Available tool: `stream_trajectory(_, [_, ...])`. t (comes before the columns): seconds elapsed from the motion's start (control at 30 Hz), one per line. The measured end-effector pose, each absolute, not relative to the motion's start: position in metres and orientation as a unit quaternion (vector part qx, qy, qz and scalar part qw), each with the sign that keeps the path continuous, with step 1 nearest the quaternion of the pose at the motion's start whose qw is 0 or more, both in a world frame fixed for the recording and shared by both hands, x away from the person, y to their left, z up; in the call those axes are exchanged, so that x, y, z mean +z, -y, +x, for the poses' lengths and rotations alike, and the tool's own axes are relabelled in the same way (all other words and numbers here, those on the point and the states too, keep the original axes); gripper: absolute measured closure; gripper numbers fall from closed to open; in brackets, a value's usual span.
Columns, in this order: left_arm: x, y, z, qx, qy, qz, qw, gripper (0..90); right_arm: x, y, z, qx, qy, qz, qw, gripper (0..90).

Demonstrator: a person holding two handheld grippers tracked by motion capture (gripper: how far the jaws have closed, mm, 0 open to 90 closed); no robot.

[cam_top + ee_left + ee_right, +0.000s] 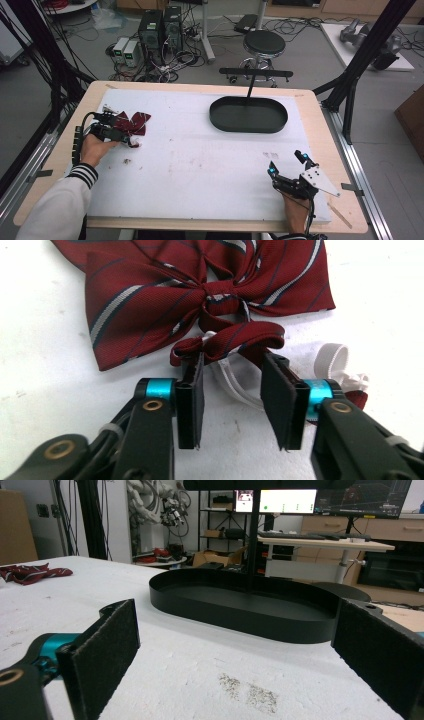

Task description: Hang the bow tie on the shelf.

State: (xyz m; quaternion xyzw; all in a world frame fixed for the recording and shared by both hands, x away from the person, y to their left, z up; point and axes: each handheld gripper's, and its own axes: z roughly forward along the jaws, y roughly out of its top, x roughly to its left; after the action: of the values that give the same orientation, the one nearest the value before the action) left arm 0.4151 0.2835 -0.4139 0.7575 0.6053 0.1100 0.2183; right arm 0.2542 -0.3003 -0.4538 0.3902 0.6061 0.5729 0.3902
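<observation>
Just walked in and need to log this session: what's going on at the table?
A person works two hand-held grippers over a white table. The left gripper has its fingers either side of the strap loop of a dark red striped bow tie, not yet pinching it. The right gripper waits open near a black oval tray.

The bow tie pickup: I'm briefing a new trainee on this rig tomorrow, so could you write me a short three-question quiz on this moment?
1. True or false: the left gripper has its jaws either side of the strap loop of the red striped bow tie.
2. Which best describes the right gripper? A) shut on the bow tie B) open, nothing between its jaws C) inside the tray
3. Fill in: the black oval tray stands on the white table cover, toward the ____ side of the table from the person.

Key: 1 true; 2 B; 3 far.
</observation>
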Motion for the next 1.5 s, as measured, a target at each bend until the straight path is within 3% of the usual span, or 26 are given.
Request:
stream_trajectory(0.5, [-0.415, -0.285, 0.419, 0.108, -0.606, 0.759, 0.21, 82.7, -0.454, 0.3, 0.253, 0.573, -0.606, 0.392, 0.388, 4.3])
stream_trajectory(1.03, [-0.41, -0.285, 0.416, 0.127, -0.579, 0.774, 0.222, 83.5, -0.454, 0.299, 0.253, 0.573, -0.606, 0.391, 0.389, 4.3])
stream_trajectory(1.5, [-0.389, -0.285, 0.404, 0.184, -0.52, 0.771, 0.319, 83.4, -0.454, 0.3, 0.253, 0.572, -0.606, 0.392, 0.389, 4.3])
